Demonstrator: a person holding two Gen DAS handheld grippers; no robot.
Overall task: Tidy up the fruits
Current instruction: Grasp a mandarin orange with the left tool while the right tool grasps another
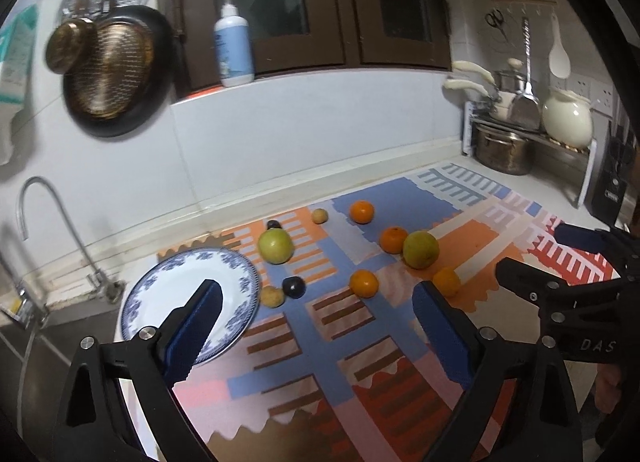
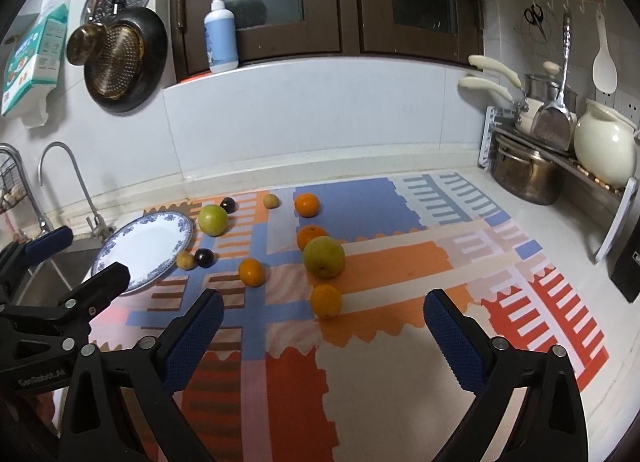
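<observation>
Fruit lies scattered on a patterned mat (image 2: 400, 258): two green fruits (image 1: 275, 245) (image 1: 420, 249), several oranges such as one (image 1: 363, 283) mid-mat and one (image 2: 326, 301) nearest the right gripper, two dark plums (image 1: 293, 287) (image 1: 273, 224), and two small yellow-brown fruits (image 1: 272, 296) (image 1: 319, 216). A blue-and-white plate (image 1: 168, 294) (image 2: 140, 246) sits bare at the mat's left edge. My left gripper (image 1: 316, 290) (image 2: 90, 254) hovers open near the plate, holding nothing. My right gripper (image 2: 324, 298) (image 1: 540, 250) is open over the mat's near side, also holding nothing.
A sink with a tap (image 1: 52, 214) lies left of the plate. At the back right, a rack (image 2: 560, 150) carries pots and a cream jar (image 2: 604, 142). Pans (image 2: 120, 58) hang on the wall; a pump bottle (image 2: 220, 34) stands on the sill.
</observation>
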